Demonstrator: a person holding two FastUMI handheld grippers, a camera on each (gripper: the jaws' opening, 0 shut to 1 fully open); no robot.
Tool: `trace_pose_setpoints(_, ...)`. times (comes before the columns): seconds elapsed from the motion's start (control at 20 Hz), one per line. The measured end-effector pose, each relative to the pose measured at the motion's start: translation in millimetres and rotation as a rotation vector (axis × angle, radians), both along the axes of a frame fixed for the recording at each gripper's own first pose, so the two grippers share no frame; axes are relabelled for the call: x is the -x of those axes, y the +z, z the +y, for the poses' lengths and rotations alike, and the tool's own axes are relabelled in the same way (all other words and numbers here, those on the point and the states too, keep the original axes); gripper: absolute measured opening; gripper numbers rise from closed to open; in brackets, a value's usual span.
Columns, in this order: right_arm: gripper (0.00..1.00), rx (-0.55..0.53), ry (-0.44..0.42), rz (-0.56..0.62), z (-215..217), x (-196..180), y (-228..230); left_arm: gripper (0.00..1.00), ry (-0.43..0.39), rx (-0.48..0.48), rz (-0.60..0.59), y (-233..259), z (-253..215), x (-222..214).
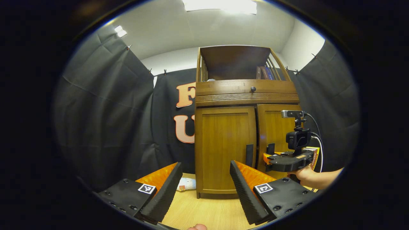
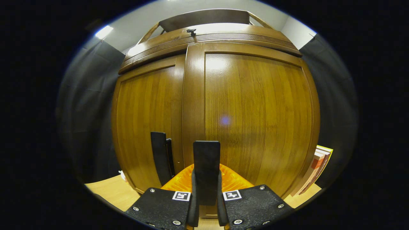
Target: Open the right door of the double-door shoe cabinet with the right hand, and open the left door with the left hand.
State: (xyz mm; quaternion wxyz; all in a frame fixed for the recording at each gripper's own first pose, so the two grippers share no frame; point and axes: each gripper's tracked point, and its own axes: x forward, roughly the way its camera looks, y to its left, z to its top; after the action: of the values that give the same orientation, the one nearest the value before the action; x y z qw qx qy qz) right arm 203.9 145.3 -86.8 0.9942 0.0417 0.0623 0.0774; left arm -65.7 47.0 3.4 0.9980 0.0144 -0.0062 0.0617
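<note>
Left gripper view: my left gripper [image 1: 203, 188] hangs released, its two fingers spread wide with bare wooden floor [image 1: 204, 212] between them, well short of the shoe cabinet [image 1: 246, 95]. The cabinet stands on that floor against the black cloth wall [image 1: 105, 121]. Its left door [image 1: 225, 148] and right door [image 1: 273, 134] both lie flush in the frame, each with a dark vertical handle beside the centre seam; the left handle [image 1: 249, 155] is free and untouched. Above the doors runs a ribbed drawer front with a small round knob [image 1: 253, 89], and above that an open slatted shelf holding a few books [image 1: 263, 72]. A small pale object [image 1: 187, 184] lies on the floor at the cabinet's lower left corner; I cannot tell what it is. My right gripper [image 1: 270, 153], held by a hand [image 1: 305, 175], sits at the right door's handle.

Right gripper view: my right gripper [image 2: 206, 191] is clenched on the right handle [image 2: 206, 159], one finger pressed to each side of it. The left door's handle [image 2: 161, 156] stands just beside it across the seam. A book-like object [image 2: 314, 172] leans at the cabinet's lower right corner.
</note>
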Motion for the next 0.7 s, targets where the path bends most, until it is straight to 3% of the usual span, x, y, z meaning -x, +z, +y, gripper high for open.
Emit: trace_pose_setpoints(0.7, 0.22, -0.012, 0.031, 0.013, -50.6, 104.0, 14.4, 0.97, -0.061, 0.009, 0.024, -5.3, -37.0, 10.2)
